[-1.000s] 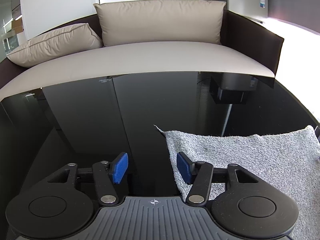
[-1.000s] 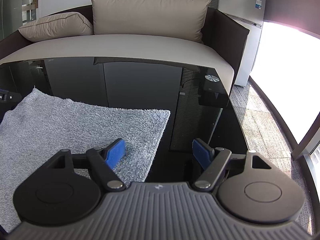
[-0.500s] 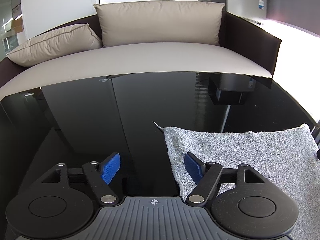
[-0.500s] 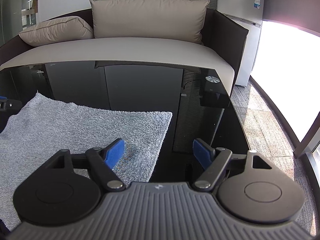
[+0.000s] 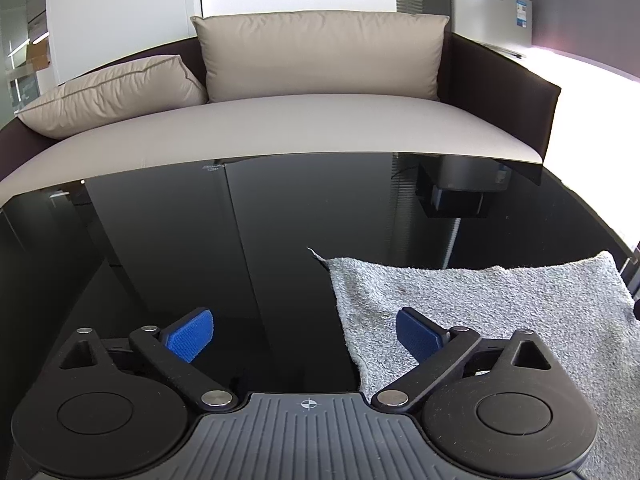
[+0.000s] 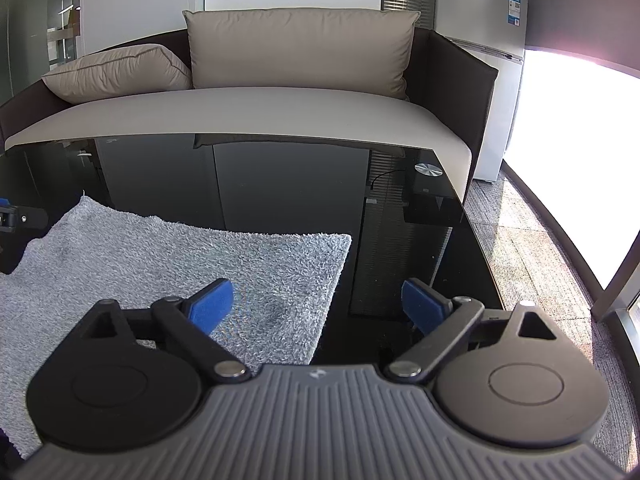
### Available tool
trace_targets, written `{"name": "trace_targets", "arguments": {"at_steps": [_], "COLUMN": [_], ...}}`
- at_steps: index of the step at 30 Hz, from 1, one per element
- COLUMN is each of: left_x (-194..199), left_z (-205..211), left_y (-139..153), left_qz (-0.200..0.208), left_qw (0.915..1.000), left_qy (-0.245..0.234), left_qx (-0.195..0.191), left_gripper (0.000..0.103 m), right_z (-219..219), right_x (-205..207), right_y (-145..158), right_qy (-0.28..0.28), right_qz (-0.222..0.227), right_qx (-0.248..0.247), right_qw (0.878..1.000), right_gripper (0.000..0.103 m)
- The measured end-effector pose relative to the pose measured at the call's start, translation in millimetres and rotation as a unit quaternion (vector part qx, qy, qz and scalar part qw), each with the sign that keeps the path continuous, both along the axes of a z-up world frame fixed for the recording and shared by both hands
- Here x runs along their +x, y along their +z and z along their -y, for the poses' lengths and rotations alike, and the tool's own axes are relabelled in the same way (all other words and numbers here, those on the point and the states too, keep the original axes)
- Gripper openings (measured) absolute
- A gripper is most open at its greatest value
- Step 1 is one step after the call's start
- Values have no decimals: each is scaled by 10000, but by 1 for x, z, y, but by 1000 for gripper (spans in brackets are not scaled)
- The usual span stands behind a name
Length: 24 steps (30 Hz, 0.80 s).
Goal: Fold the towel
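Note:
A grey towel (image 5: 500, 312) lies flat on the black glass table (image 5: 240, 240). In the left wrist view my left gripper (image 5: 304, 334) straddles the towel's left edge, its jaws opening wide, one blue pad over the glass and the other over the cloth, neither pressing on it. In the right wrist view the towel (image 6: 160, 256) spreads left of centre. My right gripper (image 6: 318, 306) straddles its right edge with jaws opening; the left pad hovers over the cloth, the right pad over bare glass. The left gripper's tip (image 6: 16, 216) shows at the far left.
A beige sofa (image 5: 300, 128) with cushions stands just behind the table's far edge. A silver fridge (image 6: 492, 64) stands at the right, beside bright windows. Carpeted floor (image 6: 532, 264) runs past the table's right edge.
Both grippers' jaws have spread wider, the left much more than the right. The towel lies flat and the hands have stayed about where they were.

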<state>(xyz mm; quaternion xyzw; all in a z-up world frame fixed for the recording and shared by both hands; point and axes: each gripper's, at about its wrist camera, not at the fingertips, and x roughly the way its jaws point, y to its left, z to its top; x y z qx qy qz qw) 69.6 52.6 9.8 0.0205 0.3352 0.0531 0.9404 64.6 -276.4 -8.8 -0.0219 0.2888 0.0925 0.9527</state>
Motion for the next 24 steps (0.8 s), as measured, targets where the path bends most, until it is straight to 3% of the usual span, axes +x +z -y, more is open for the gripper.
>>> {"name": "trace_targets", "arguments": {"at_steps": [8, 24], "left_x": [-5, -43], "left_z": [0, -3], "left_y": [1, 6], "left_qz": [-3, 36], "left_qw": [9999, 9998], "left_qy": [-71, -142], "left_qx": [-73, -97], "left_gripper": [102, 102], "right_z": [0, -3], "right_x": [-3, -27], "right_y": [0, 4], "right_qy": [-18, -26], "right_qz": [-5, 9], "right_qx": [25, 93], "right_qw": [10000, 10000], "right_gripper": [102, 102]}}
